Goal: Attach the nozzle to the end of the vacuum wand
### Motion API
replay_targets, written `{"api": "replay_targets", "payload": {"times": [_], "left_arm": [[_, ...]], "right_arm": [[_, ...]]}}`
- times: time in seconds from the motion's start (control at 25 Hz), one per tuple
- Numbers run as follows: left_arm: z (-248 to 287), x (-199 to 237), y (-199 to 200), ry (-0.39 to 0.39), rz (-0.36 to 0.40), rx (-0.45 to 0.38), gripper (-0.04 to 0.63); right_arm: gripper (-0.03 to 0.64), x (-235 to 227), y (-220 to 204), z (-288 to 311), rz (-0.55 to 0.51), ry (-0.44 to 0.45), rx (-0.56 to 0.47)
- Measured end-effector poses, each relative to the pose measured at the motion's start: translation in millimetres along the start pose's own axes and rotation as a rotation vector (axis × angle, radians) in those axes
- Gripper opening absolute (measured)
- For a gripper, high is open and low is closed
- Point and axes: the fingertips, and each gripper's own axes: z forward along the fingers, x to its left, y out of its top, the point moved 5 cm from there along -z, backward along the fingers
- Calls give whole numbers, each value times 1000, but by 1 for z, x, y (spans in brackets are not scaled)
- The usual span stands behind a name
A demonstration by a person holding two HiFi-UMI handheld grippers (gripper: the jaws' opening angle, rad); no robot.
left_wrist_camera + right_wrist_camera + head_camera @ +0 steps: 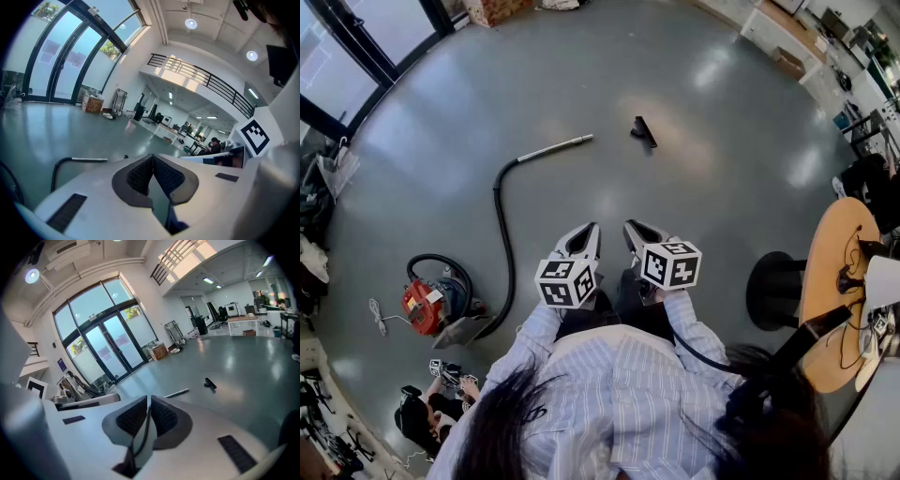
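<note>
A small black nozzle (643,130) lies on the grey floor ahead, also seen in the right gripper view as the nozzle (210,383). To its left lies the silver vacuum wand (555,148), joined to a black hose (501,234) that curves back to a red vacuum cleaner (431,305). The wand (89,160) shows in the left gripper view, and the wand tip (176,393) in the right gripper view. My left gripper (584,234) and right gripper (636,231) are held side by side near my body, both shut and empty, well short of the nozzle and the wand.
A round wooden table (831,291) with cables and a black stool (776,289) stand at the right. A person crouches with equipment at the lower left (431,408). Glass doors (366,47) lie at the far left, desks (783,37) at the far right.
</note>
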Motion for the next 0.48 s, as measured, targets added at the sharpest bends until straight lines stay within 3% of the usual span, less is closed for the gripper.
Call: {"api": "replay_targets", "payload": {"times": [0.48], "left_arm": [[1,7,8,-5,11,0,6]], "right_arm": [[32,1,6,3,6,-15,-15]]}}
